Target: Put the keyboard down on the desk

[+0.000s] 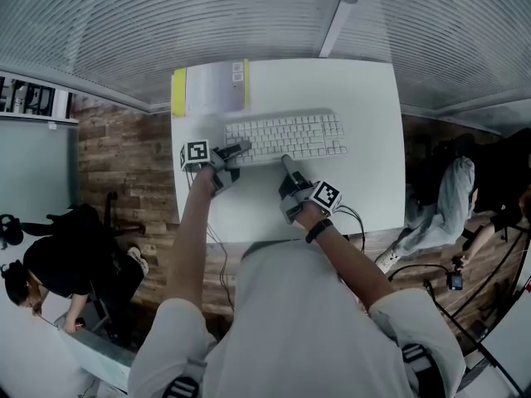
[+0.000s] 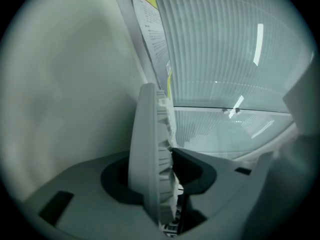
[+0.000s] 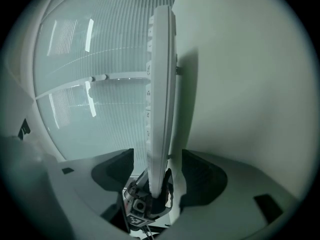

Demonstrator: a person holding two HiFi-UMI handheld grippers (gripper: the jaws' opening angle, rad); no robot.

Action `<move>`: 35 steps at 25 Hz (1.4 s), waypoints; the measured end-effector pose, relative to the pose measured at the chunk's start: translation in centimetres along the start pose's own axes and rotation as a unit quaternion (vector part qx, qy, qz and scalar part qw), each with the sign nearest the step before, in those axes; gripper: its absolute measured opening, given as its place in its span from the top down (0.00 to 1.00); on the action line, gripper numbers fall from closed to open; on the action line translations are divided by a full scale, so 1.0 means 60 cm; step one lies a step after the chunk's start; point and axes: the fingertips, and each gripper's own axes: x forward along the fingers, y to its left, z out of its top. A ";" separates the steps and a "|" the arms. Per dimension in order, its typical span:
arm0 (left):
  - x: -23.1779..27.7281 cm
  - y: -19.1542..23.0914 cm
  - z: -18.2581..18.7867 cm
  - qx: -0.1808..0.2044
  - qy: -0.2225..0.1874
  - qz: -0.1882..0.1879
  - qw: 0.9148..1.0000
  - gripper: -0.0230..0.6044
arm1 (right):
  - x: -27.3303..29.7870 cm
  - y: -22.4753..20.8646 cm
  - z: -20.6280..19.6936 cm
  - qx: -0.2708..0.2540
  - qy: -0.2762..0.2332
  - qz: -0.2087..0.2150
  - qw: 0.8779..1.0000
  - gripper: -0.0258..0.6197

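A white keyboard (image 1: 286, 135) lies level across the middle of the white desk (image 1: 365, 98); whether it touches the top I cannot tell. My left gripper (image 1: 236, 149) is at its left end. In the left gripper view the keyboard (image 2: 147, 149) stands edge-on between the jaws, and my left gripper (image 2: 151, 154) is shut on it, pads against its back and keys. My right gripper (image 1: 286, 166) reaches the front edge near the middle. In the right gripper view the keyboard (image 3: 162, 84) sits between the jaws of my right gripper (image 3: 157, 154), with a thin gap on each side.
A printed sheet with a yellow edge (image 1: 211, 85) lies at the desk's far left corner, just behind the keyboard. A person (image 1: 50, 264) bends over on the wooden floor at the left. A grey garment (image 1: 444, 197) and cables lie at the right.
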 end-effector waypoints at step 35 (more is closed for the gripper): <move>-0.130 -0.002 0.044 0.077 -0.134 0.113 0.981 0.61 | -0.003 -0.029 0.014 0.150 -0.118 -0.112 0.975 0.75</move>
